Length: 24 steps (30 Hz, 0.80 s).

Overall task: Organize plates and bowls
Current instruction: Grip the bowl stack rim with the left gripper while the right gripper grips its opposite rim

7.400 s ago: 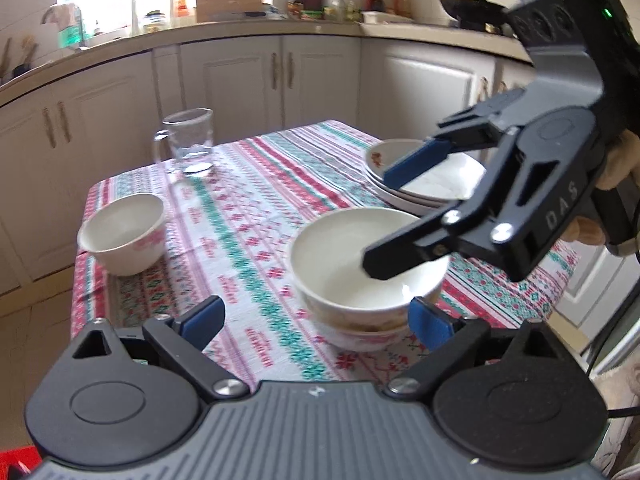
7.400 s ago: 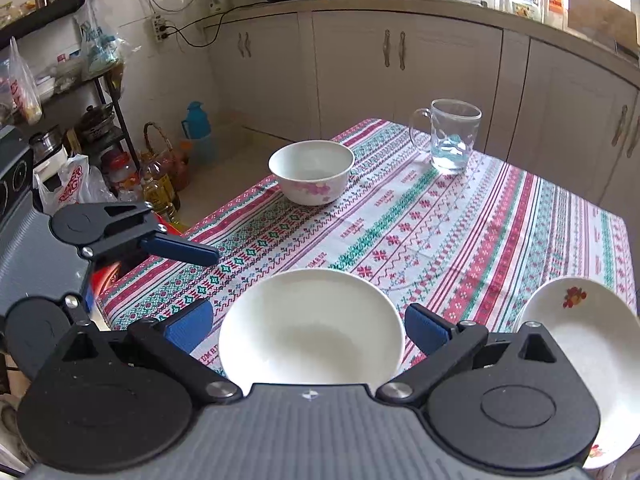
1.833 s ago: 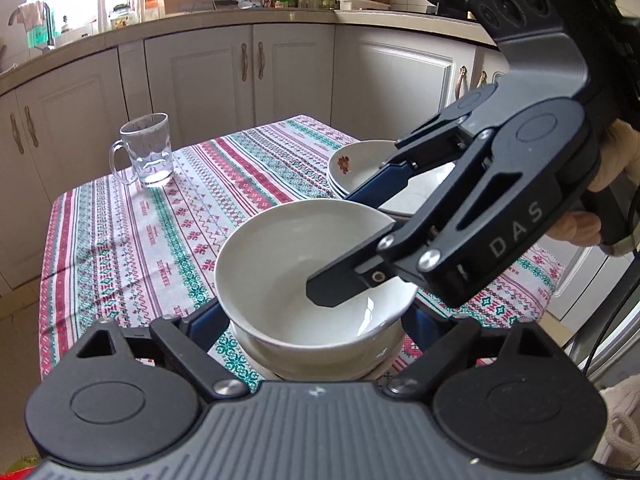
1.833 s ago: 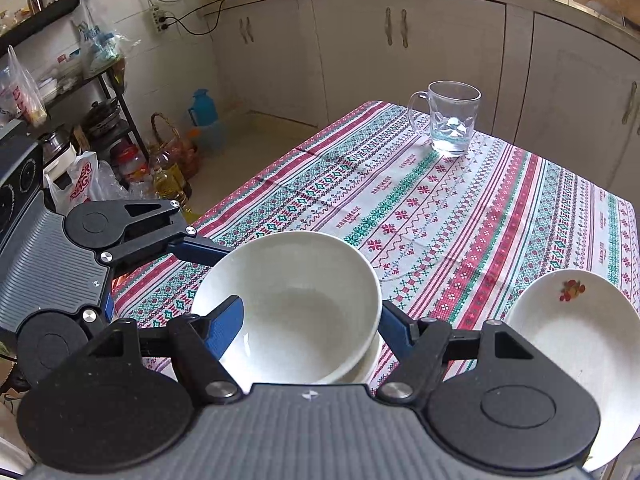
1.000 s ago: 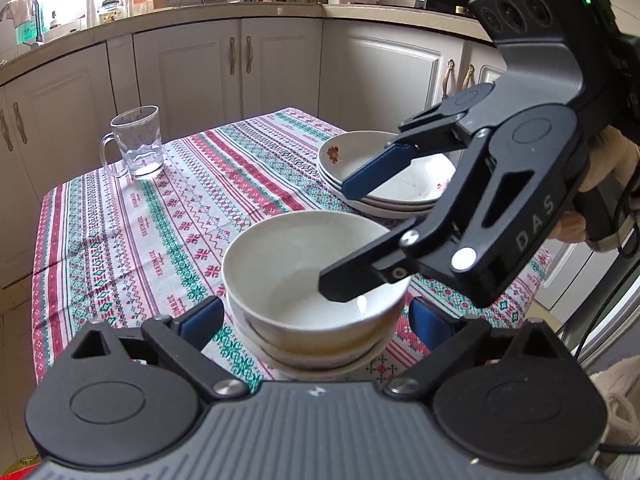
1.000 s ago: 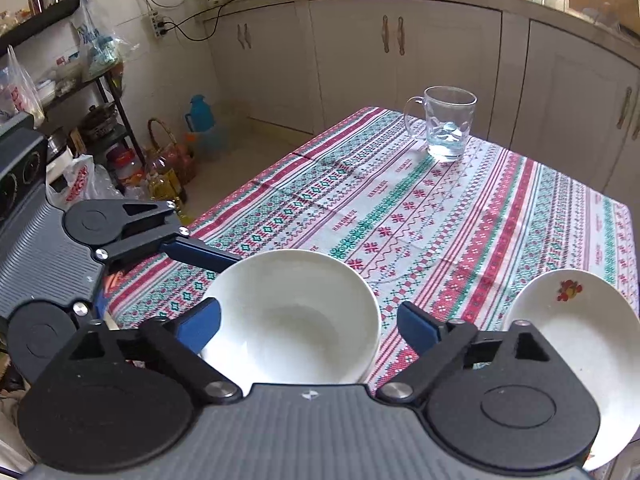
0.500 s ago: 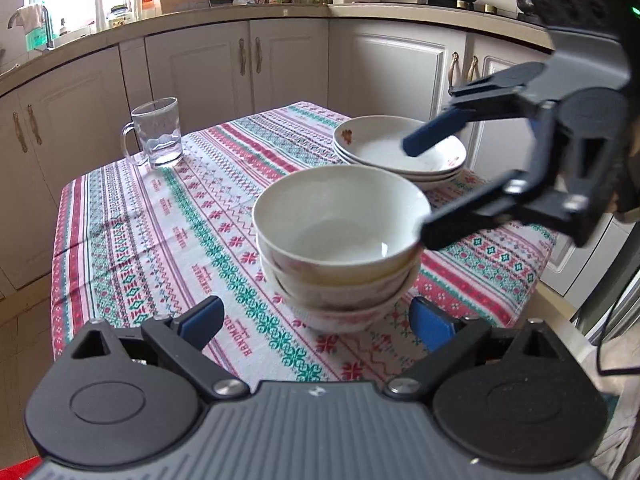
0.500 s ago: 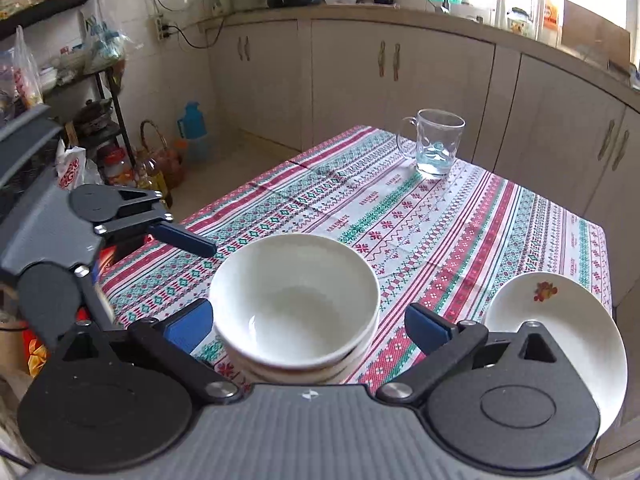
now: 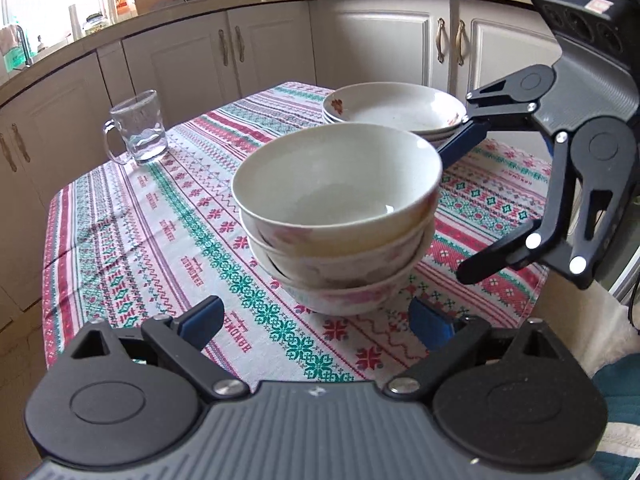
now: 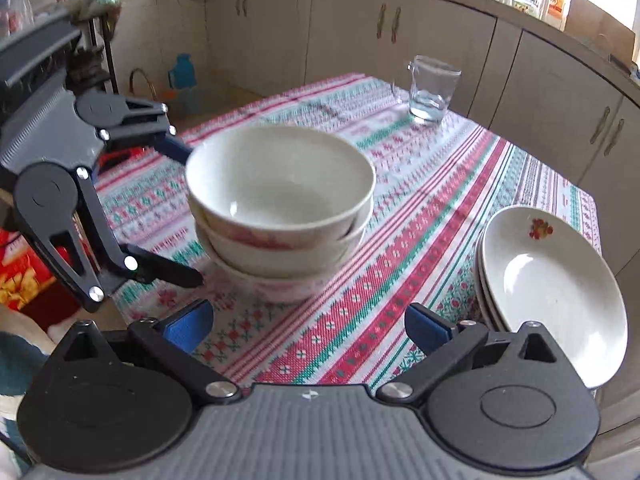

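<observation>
Stack of 3 bowls (image 9: 336,216) sits mid-tablecloth (image 9: 168,216), plate stack (image 10: 548,284) just beside. Left gripper (image 9: 316,320) and right gripper (image 10: 308,320) both spread wide, holding nothing. Glazed ceramic: rigid, slick, breakable, likely heavy stacked; grip bottom bowl's wall

Daylight only, from the window (image 9: 48,4) at upper left of my left view and upper right of my right view; both blown out to white there. Rest of the kitchen is evenly lit, shadows soft. Small glare spot inside the top bowl (image 9: 336,184). Right view has motion blur: bowl stack (image 10: 280,208) and tablecloth (image 10: 420,216) pattern smeared. Left view sharper. Heavy fisheye bending on the cabinets (image 9: 256,60), dark vignette in the corners.
</observation>
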Each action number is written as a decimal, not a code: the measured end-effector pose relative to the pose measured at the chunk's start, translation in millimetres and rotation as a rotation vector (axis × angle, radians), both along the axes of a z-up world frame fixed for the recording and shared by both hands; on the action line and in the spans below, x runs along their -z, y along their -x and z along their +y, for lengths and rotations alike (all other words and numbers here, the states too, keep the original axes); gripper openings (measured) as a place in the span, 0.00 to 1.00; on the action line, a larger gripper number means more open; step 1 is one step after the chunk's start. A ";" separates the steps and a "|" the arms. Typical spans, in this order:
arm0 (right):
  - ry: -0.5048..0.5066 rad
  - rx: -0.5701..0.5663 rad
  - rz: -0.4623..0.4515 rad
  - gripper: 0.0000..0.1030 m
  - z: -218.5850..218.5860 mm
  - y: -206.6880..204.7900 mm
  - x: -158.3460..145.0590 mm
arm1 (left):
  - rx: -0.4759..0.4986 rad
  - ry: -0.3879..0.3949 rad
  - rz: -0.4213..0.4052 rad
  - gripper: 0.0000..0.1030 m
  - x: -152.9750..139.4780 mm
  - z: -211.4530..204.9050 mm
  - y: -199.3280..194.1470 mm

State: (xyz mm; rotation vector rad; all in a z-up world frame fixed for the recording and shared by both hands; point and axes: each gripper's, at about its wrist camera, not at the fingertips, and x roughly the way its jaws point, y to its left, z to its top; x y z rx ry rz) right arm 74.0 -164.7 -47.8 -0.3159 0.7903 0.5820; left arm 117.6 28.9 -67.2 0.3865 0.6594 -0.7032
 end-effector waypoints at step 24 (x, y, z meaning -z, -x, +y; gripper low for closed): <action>-0.002 -0.165 0.048 1.00 11.3 -40.5 16.7 | 0.121 0.041 0.111 0.93 13.7 3.3 -36.1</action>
